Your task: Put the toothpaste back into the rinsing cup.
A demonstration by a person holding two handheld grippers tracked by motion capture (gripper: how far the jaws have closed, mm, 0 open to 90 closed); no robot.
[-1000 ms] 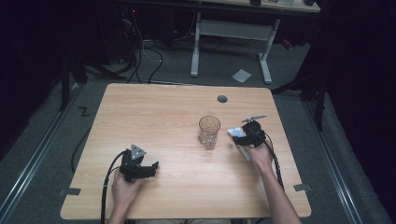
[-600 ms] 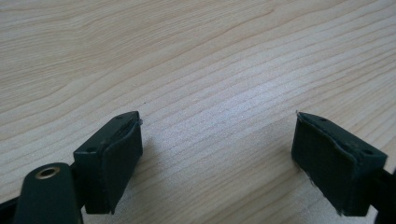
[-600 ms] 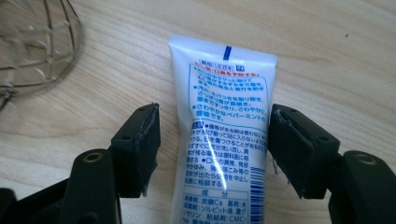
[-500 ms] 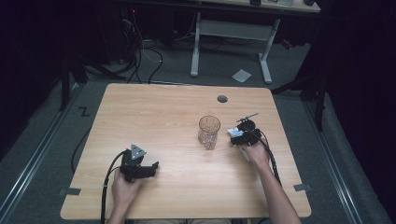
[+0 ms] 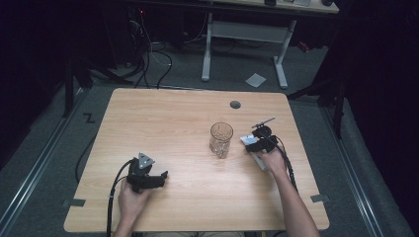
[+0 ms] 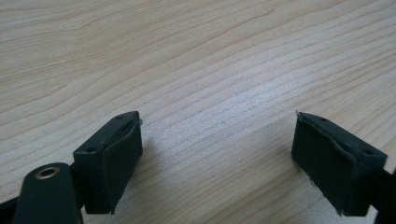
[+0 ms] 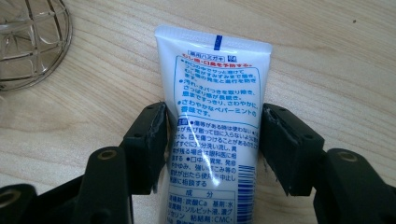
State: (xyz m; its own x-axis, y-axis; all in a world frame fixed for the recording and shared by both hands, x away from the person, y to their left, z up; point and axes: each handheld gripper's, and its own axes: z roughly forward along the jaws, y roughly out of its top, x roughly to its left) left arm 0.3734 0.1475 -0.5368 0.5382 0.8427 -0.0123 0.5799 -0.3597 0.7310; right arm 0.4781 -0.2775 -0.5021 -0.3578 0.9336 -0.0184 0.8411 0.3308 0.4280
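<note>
On the left of the wooden table (image 5: 163, 113), we see the left gripper (image 5: 159, 178) held low near the front edge in the person's left hand (image 5: 132, 198), its cable trailing off the front of the table. In the left gripper view its two black jaws stand wide apart over bare wood grain, with nothing between them.

Moving toward the middle, we find a clear glass tumbler (image 5: 221, 139) standing upright on the table, with a faceted pattern in its wall. Its rim also shows at the upper left corner of the right gripper view (image 7: 28, 42). Farther back, a small round grommet (image 5: 235, 104) sits in the tabletop.

To the right, just beside the glass, the right gripper (image 5: 253, 144) is held in the person's right hand (image 5: 271, 160). In the right gripper view its jaws sit on either side of a white toothpaste tube (image 7: 212, 116) printed with blue and red text, both pads touching the tube's sides. The tube lies flat on the wood, its crimped end pointing away from the gripper, near the tumbler but apart from it.
</note>
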